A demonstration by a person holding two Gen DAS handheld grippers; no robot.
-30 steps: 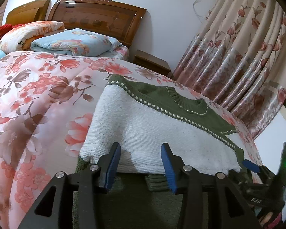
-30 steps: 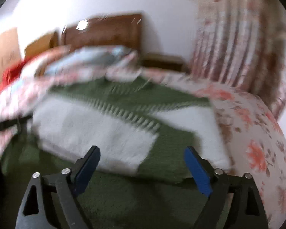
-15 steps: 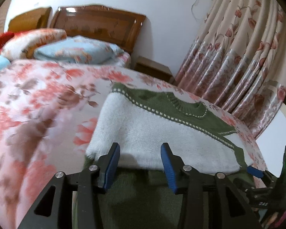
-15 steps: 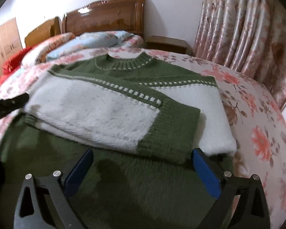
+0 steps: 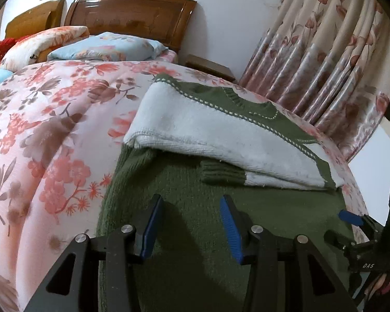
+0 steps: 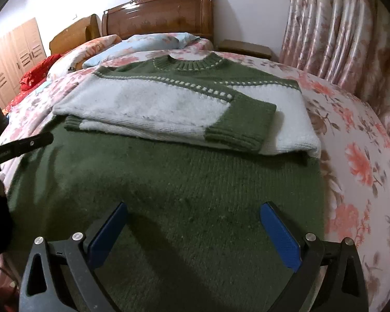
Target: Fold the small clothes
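Green ribbed knit sweater [image 6: 169, 182] with fuzzy white sleeves folded across, left tongs [image 5: 189, 223] and right tongs [image 6: 192, 231] spread, empty

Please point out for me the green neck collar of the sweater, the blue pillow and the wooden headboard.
neck collar [image 6: 188, 63], right wrist view, ribbed front edge.
blue pillow [image 5: 109, 48], left wrist view, middle of its top.
wooden headboard [image 6: 158, 15], right wrist view, glossy centre panel.

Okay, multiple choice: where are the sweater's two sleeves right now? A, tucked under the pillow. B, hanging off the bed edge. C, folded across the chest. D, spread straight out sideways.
C: both white sleeves with green cuffs lie crossed over the sweater front.
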